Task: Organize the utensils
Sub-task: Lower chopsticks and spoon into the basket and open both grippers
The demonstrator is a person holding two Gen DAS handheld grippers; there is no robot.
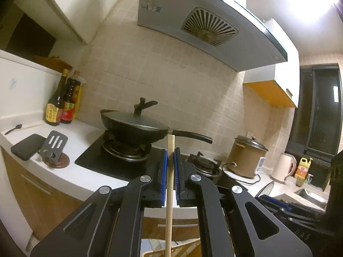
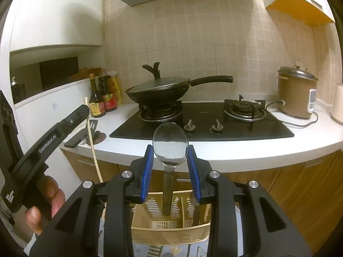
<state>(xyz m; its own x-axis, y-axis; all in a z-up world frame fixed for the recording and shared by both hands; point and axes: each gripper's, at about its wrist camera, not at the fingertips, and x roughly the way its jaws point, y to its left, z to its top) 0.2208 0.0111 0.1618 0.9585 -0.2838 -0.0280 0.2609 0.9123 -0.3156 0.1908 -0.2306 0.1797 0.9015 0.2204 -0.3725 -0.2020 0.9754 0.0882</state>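
My left gripper (image 1: 170, 153) is shut on a pale wooden chopstick (image 1: 170, 171) that stands upright between the blue pads. In the right wrist view the same gripper (image 2: 84, 110) shows at the left, held by a hand (image 2: 49, 201), with the chopstick (image 2: 92, 141) hanging down from it. My right gripper (image 2: 170, 150) is shut on a metal spoon (image 2: 170, 145), bowl up and dark handle pointing down. Under both grippers stands a wooden slotted utensil holder (image 2: 169, 229), seen at the bottom edge (image 1: 182, 249) of the left wrist view. The spoon's handle hangs over its compartments.
A lidded black wok (image 2: 158, 90) sits on the gas hob (image 2: 201, 124) in the white counter (image 2: 257, 150). Sauce bottles (image 1: 62, 105), a phone (image 1: 26, 146), a slotted spatula (image 1: 54, 143) and a small black spoon (image 1: 14, 128) lie at the left. A rice cooker (image 2: 297, 92) stands at the right.
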